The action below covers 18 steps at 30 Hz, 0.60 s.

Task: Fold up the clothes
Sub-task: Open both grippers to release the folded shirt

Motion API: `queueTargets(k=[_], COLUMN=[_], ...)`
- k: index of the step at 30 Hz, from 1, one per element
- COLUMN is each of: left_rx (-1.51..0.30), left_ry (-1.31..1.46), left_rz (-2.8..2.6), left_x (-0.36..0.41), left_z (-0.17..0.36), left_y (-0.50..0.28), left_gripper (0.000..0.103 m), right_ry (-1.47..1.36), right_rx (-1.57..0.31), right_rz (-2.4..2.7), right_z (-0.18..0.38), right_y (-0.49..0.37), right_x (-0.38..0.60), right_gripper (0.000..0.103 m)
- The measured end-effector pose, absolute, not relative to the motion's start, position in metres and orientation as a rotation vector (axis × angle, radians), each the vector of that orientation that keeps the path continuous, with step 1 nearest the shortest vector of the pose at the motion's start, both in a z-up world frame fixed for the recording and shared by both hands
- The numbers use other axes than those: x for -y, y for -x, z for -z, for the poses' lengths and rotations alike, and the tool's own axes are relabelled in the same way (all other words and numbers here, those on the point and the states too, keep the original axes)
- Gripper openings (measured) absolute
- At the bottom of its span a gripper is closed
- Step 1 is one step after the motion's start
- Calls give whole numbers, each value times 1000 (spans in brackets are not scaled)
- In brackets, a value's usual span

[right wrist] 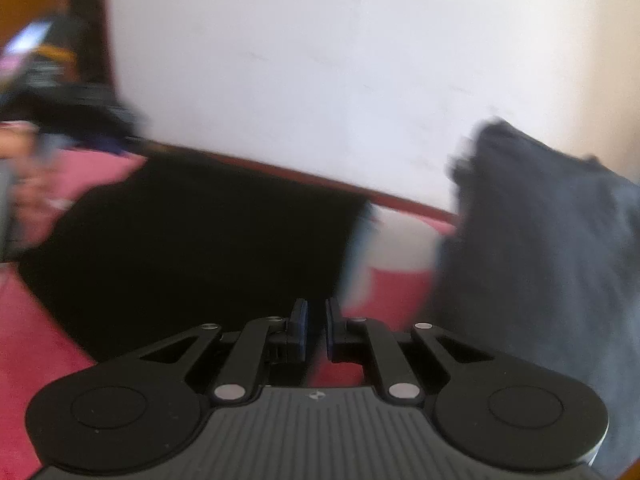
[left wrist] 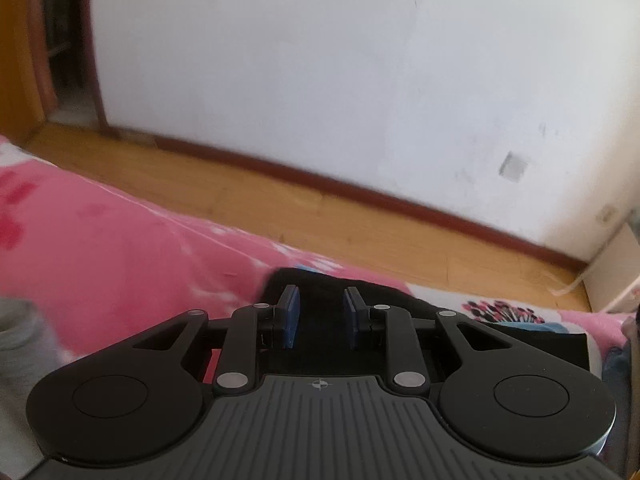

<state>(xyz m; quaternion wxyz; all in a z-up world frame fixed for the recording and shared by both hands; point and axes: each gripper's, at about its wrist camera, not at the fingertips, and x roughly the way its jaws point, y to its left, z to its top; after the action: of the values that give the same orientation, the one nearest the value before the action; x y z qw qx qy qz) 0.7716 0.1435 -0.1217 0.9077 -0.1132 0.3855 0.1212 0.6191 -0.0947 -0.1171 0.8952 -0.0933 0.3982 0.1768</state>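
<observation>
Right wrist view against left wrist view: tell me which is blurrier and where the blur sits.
Right wrist view: blurrier; the black garment and grey cloth are smeared, only the right claw is crisp. Left wrist view: milder blur on the pink bedspread and the baseboard; the left claw stays sharp. Fisheye bending curves the wall edges in both.

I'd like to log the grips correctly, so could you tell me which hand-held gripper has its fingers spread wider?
The left hand-held gripper: a clear gap separates its blue pads over the black garment. The right hand-held gripper is nearly closed, holding nothing.
</observation>
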Motion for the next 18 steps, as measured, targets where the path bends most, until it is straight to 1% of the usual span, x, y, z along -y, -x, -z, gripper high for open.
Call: queueTargets(k=[2,4,7,8,13,15,18], left_rx=[-803,-796,-759,-749,-793,-844,-932], left_ry=[234,315,444,462,287,189,107], left_rz=[-329,-435,-517,-528,-473,-424,-368], left_x=[-148,-165,-188,-192,-166,-146,-122], left_z=[129,126,104,94,62,67,92], left_y=[-787,-791,-763,-750,-653,-621,-607], left_gripper=[24,24,24,27,39,40,40], right_ry=[178,163,140,132,92,87,102], right_rx=[-841,-856,-877,-885,-920,-898,-867], right_rz=[-408,-450,-513,-535,-640,-666,-694], right_z=[116,116,115,114,113,107,110], right_y=[-610,-600,-586,-581,-558,-568,-592], right_x=[99,103,110,112,123,115,103], right_gripper=[9,9,9,9,9,9,10])
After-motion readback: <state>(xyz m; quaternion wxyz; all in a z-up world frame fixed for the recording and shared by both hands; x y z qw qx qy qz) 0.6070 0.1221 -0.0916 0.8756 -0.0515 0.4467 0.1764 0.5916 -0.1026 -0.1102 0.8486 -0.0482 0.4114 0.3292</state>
